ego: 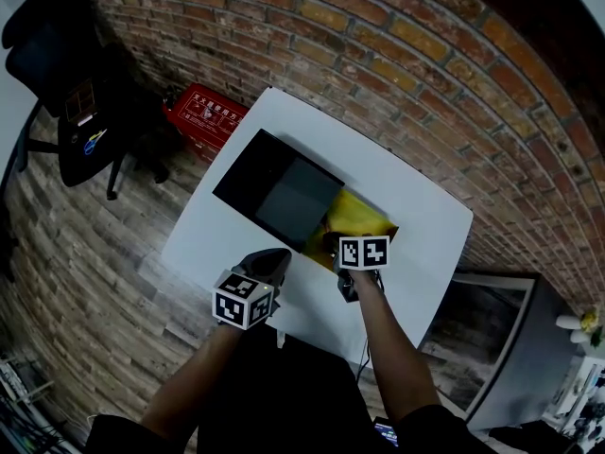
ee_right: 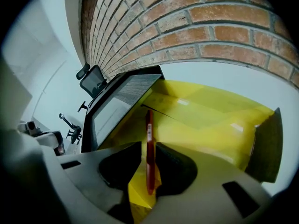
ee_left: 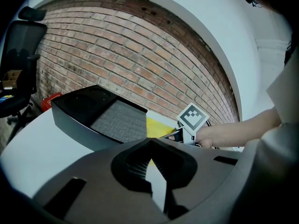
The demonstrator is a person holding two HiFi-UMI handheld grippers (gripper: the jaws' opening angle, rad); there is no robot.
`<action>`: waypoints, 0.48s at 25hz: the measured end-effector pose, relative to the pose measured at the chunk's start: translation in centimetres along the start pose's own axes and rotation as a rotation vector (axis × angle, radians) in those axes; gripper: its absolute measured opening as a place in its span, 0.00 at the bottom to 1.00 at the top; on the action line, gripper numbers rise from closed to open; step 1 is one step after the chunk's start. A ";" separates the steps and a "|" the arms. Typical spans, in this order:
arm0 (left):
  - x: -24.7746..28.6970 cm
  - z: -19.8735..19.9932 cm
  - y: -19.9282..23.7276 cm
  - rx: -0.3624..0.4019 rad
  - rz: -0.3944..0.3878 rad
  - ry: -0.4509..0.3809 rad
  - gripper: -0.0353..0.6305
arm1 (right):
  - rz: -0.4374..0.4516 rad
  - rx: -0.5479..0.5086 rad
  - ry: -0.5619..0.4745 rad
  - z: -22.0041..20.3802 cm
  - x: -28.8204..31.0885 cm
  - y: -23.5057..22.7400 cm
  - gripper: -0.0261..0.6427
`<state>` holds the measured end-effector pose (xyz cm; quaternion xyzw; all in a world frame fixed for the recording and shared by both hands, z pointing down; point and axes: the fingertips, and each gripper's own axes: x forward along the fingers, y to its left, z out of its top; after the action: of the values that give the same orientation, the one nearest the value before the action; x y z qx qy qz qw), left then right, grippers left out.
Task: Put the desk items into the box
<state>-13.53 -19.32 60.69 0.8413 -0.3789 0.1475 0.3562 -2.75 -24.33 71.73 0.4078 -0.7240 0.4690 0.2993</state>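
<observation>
Right gripper [ee_right: 148, 149] pinches red pen [ee_right: 149, 125], held over open yellow box [ee_right: 210, 120]. Black lid [ego: 274, 192] adjoins box on white table [ego: 425, 218]. Left gripper [ee_left: 150, 143] has jaws pressed together, empty, above table.

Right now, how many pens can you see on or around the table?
1. A red pen is clamped in the right claw, over the yellow box. Others could be hidden inside the box.
</observation>
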 end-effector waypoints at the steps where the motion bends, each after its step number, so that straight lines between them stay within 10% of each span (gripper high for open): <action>1: 0.0 0.1 0.0 0.003 -0.001 0.001 0.07 | 0.004 0.001 -0.004 0.0 -0.1 0.1 0.20; 12: 0.5 0.7 -1.6 0.038 -0.022 0.001 0.07 | 0.037 0.017 -0.096 0.9 -2.6 0.5 0.19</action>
<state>-12.03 -19.35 59.61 0.8520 -0.3665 0.1512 0.3420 -1.98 -24.29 69.05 0.4189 -0.7411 0.4604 0.2519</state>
